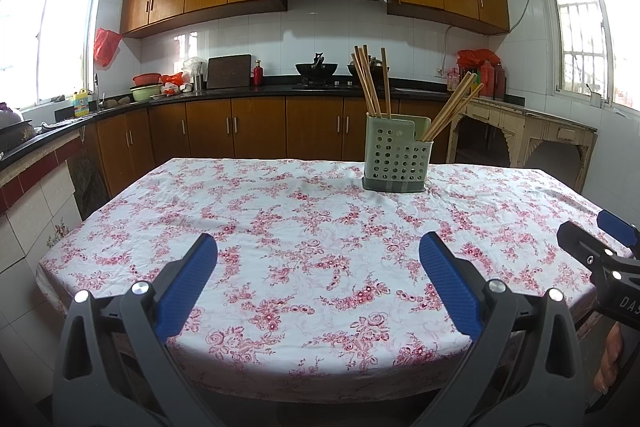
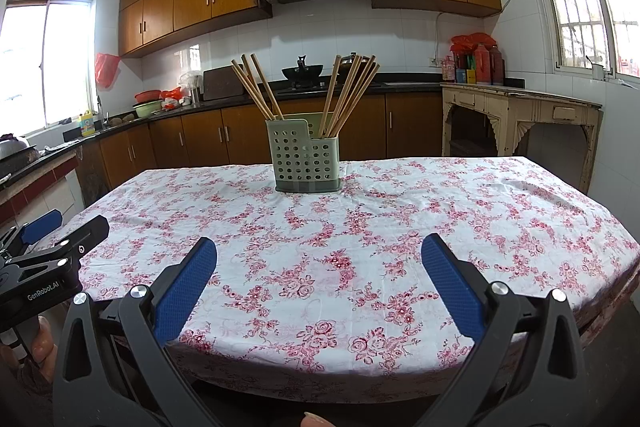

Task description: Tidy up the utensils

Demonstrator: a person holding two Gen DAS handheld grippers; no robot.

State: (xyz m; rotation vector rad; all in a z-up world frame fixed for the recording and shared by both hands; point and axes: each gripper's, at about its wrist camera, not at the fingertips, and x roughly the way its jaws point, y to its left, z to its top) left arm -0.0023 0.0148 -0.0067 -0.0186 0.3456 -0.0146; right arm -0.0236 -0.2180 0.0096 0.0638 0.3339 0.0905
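Both tongs are spread wide and hold nothing: my left gripper (image 1: 318, 287) and my right gripper (image 2: 319, 285) hang over the near edge of the flowery table (image 2: 460, 211). Far ahead of them stands the green holder (image 2: 306, 157) with chopsticks (image 2: 352, 95) already inside. I should check for strays, moving slowly.

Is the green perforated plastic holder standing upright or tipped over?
Upright: the green perforated plastic holder rests flat-based on the floral tablecloth, wooden chopsticks sticking upward.
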